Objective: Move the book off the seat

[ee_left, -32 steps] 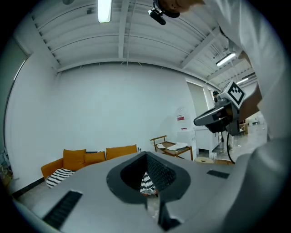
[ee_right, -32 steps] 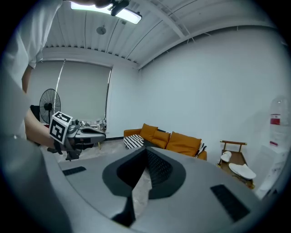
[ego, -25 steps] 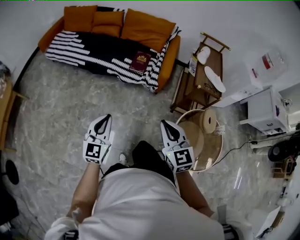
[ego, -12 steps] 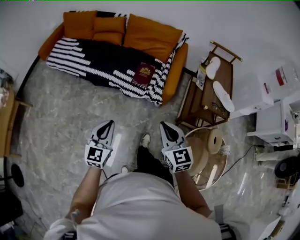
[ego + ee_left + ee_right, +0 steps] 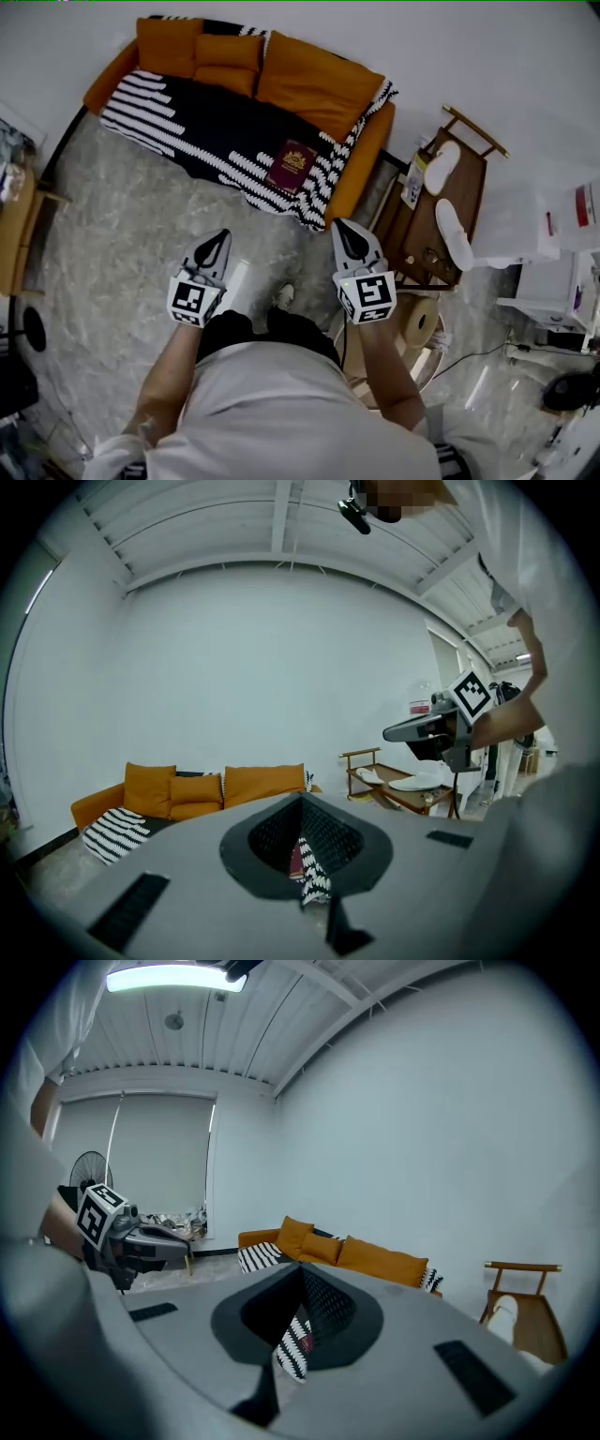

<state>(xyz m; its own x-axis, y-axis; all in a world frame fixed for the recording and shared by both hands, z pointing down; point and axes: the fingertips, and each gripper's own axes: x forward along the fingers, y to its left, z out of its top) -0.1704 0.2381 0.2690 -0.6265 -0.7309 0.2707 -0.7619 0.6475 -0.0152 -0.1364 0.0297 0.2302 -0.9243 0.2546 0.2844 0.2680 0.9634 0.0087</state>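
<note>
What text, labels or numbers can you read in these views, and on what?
No words or numbers are readable anywhere.
book: gold emblem and print, too small to read.
red label on the white container: blurred.
packet on the wooden rack: print too small.
Cubes on left gripper and right gripper: square marker patterns only.

Both arms are out in front with the elbows bent. The bare left forearm (image 5: 173,370) and right forearm (image 5: 386,380) come forward from a white shirt (image 5: 291,412). The left gripper (image 5: 218,236) points ahead and leans a touch inward, its fingers pressed together to a point with nothing between them. The right gripper (image 5: 345,230) is pretty much level with it and also leans inward, fingers closed and empty too. The two sit well apart, one on each side of the body. Each marker cube faces up by its wrist, the left marker cube (image 5: 192,302) and the right marker cube (image 5: 367,295).
</note>
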